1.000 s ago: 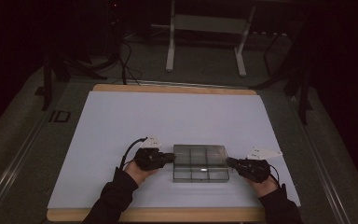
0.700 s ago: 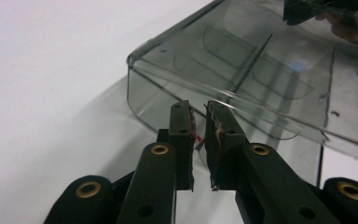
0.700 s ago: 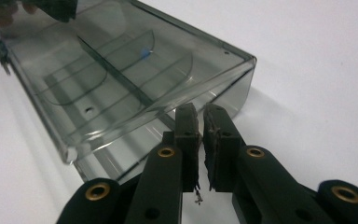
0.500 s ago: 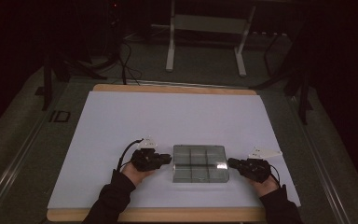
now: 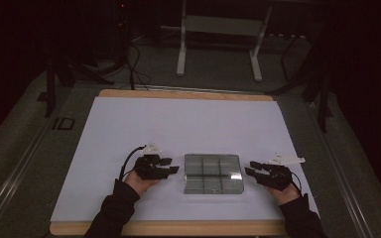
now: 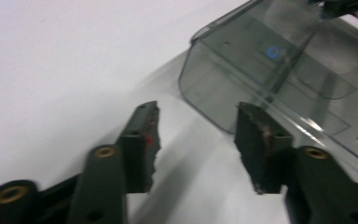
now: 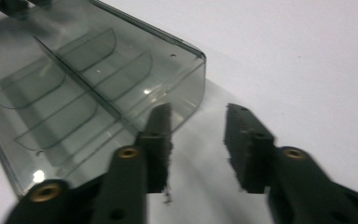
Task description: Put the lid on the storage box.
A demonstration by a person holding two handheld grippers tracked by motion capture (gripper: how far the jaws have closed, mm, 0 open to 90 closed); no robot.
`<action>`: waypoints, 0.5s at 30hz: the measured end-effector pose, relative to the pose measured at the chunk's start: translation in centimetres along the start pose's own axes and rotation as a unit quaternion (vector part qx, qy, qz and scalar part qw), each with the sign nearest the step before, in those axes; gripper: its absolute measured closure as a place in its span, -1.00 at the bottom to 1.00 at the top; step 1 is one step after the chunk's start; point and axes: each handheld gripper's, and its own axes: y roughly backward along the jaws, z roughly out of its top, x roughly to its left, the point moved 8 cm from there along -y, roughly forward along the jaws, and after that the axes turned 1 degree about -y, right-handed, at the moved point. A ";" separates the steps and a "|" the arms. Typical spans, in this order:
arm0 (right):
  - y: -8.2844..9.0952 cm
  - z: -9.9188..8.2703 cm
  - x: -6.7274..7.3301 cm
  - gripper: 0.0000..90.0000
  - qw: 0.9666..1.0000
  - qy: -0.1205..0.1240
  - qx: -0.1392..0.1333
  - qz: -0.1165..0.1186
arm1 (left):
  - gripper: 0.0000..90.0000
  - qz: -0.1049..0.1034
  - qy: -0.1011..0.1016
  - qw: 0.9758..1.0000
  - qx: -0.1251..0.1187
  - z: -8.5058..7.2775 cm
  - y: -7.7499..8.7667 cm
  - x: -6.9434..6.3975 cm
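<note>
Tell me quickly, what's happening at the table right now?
A person holds a gripper in each hand on either side of a clear compartment box that rests on the white table cover. The left gripper and right gripper have both just been opening. Nothing sits between their jaws, and both are just clear of the box's ends.

The right tool point(image 7: 196, 140) has just been opening — its 2 black jaws stand apart with nothing between them. A clear smoky-grey plastic divided box point(image 7: 88, 88) lies just beyond the left jaw on the white tabletop point(image 7: 298, 60), untouched.
</note>
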 end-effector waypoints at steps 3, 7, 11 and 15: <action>0.0 -0.3 -0.2 0.02 1.000 0.002 0.001 -0.010 | -0.15 0.007 0.002 1.000 0.006 -0.2 0.1 0.1; 0.3 -0.5 -0.5 -0.39 0.999 0.016 -0.001 -0.038 | -0.62 0.012 0.000 1.000 0.015 -0.5 0.2 0.4; 0.7 -0.5 -0.8 -0.61 0.999 0.014 -0.010 -0.050 | -0.85 0.030 0.002 0.999 0.019 -0.8 0.5 1.0; 0.7 -1.1 -1.2 -0.65 0.998 0.005 -0.003 -0.055 | -0.91 0.017 0.005 1.000 0.011 -1.0 0.9 1.0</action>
